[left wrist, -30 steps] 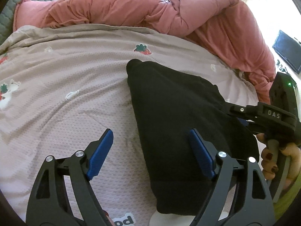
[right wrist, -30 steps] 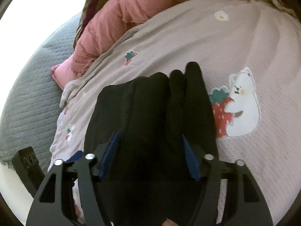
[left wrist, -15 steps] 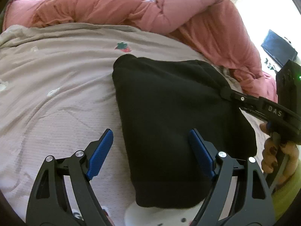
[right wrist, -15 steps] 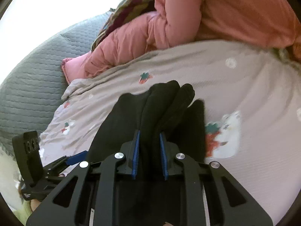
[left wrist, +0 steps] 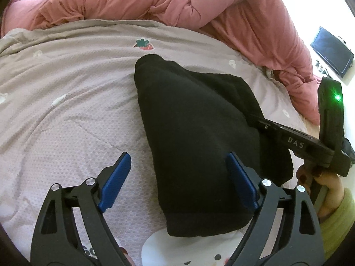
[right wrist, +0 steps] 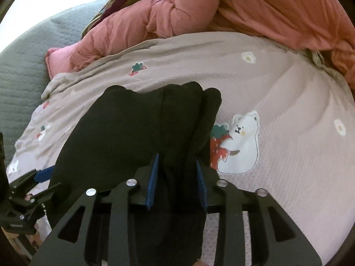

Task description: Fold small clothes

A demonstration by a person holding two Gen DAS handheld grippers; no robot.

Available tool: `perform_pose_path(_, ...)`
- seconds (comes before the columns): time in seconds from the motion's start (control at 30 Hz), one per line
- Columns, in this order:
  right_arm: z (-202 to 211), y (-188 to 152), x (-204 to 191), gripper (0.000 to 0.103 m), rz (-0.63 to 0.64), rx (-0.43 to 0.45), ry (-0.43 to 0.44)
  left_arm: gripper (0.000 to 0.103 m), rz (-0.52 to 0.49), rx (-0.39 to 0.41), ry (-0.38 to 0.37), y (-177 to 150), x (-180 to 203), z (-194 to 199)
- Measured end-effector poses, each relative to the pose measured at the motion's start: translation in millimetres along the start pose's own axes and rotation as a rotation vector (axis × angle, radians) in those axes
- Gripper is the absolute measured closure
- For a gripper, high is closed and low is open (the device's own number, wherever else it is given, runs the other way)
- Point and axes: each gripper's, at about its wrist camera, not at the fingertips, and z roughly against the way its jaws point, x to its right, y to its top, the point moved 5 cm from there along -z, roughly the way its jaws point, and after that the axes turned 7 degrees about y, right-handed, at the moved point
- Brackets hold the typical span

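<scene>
A folded black garment lies on the pale pink bedspread. It also shows in the right wrist view. My left gripper is open and empty, its blue pads either side of the garment's near left edge, just above it. My right gripper is shut on the garment's bunched right side and lifts it slightly. The right gripper's body shows in the left wrist view, at the garment's right edge. The left gripper shows at the left edge of the right wrist view.
A rumpled pink duvet lies along the far side of the bed. A grey quilted cover lies at the left. A dark screen stands at the far right. The bedspread carries a bear and strawberry print.
My right gripper closed from open onto the garment's bunched right side one second ago and still holds it, now a little less tightly. My left gripper stayed open over the near edge.
</scene>
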Motion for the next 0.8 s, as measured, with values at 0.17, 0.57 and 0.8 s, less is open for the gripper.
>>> perform_pose_path(0.17,8,-2,2,0.052,-0.025,0.009,-0.021,0.022,0.006,-0.003,-0.003,-1,-2,0)
perform_pose_path(0.57,47,-13,-3,0.031,-0.043,0.059,-0.031,0.021,0.024,0.006,0.011,-3,-8,8)
perform_pose_path(0.8,70,-18,-21,0.018,0.022,0.098,-0.032,0.021,0.007,0.033,0.041,0,-7,24)
